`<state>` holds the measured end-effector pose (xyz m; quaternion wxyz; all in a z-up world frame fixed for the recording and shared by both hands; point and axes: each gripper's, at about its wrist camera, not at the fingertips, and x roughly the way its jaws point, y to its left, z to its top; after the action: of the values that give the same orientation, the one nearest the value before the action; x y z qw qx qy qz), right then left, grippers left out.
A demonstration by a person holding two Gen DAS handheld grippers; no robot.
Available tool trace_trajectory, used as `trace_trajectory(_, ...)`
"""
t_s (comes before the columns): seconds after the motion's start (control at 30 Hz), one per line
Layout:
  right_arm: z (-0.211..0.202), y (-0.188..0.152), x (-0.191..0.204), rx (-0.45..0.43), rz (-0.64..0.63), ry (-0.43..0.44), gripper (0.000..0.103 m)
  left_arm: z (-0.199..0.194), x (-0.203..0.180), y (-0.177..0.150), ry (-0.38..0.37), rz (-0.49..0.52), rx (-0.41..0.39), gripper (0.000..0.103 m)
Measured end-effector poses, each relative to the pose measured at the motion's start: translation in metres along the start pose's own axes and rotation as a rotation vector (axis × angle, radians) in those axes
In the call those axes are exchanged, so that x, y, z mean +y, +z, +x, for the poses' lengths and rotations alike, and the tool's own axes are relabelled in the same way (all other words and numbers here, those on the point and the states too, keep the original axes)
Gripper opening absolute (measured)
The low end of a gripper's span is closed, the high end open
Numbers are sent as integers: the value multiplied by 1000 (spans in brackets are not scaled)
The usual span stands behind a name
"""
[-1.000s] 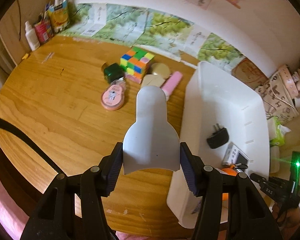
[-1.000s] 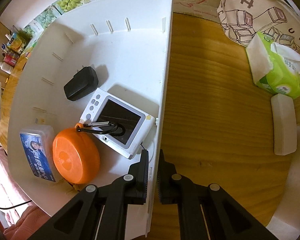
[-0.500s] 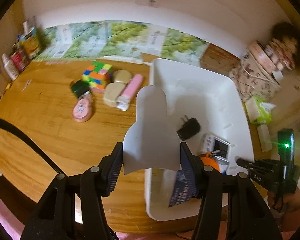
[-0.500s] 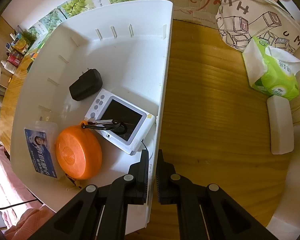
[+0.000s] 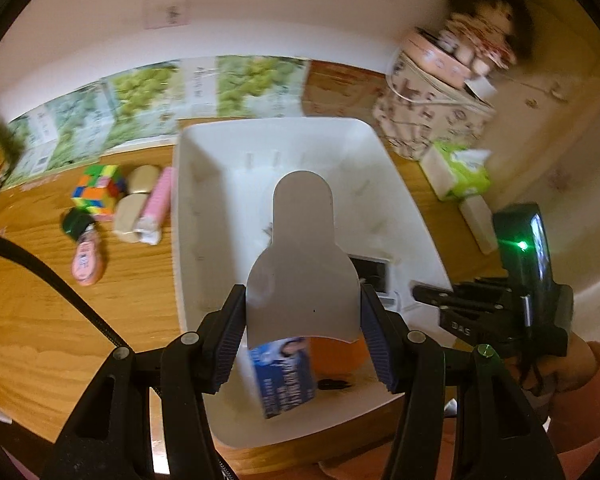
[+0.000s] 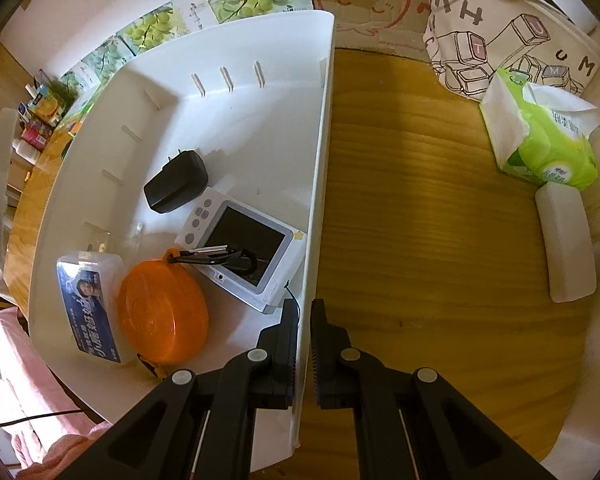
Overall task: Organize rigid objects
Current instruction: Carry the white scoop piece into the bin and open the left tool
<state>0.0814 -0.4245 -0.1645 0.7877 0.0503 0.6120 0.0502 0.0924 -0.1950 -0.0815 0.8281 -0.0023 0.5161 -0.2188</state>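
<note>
My left gripper point(image 5: 302, 312) is shut on the wide end of a pale grey scoop-shaped piece point(image 5: 302, 256), held above the white bin point(image 5: 198, 184). Inside the bin lie a black plug adapter point(image 6: 178, 186), a white handheld device with a dark screen point(image 6: 244, 236), an orange round case point(image 6: 162, 318) with a carabiner, and a clear box with a blue label point(image 6: 90, 304). My right gripper point(image 6: 305, 320) is shut on the bin's right wall point(image 6: 320, 184). Left of the bin sit a colour cube point(image 5: 98, 188), a pink tube point(image 5: 158, 200) and a pink round item point(image 5: 86, 258).
Right of the bin on the wooden table are a green tissue pack point(image 6: 540, 136), a white block point(image 6: 566, 240) and a printed canvas bag point(image 6: 500, 32). A doll sits on a round tin point(image 5: 436, 60) at the back. Bottles and packets stand at the far left.
My left gripper carried the grey scoop piece rightward, from over the bare table to above the bin. The right gripper kept its grip on the bin wall.
</note>
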Motion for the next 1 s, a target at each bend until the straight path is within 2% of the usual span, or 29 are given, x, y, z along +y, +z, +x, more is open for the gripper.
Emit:
trace_trajectory(0.33,7,3,2,-2,13,15,7,27,-28,-5,-3,65,78,59)
trace_trajectory(0.5,7,3,2,-2,13,15,7,30,-33,-7,32,85,87,60)
trace_trajectory(0.6,8,4,3,-2,13,13,7,27,-30,-6,29,74,78,62)
trace_trajectory(0.73,8,4,4,1,8,7,7,22,-24,-5,60,48,60,75)
trace_trajectory(1.0,7,4,6,8,12,2,7,8,4,-5,115,-20,32,77)
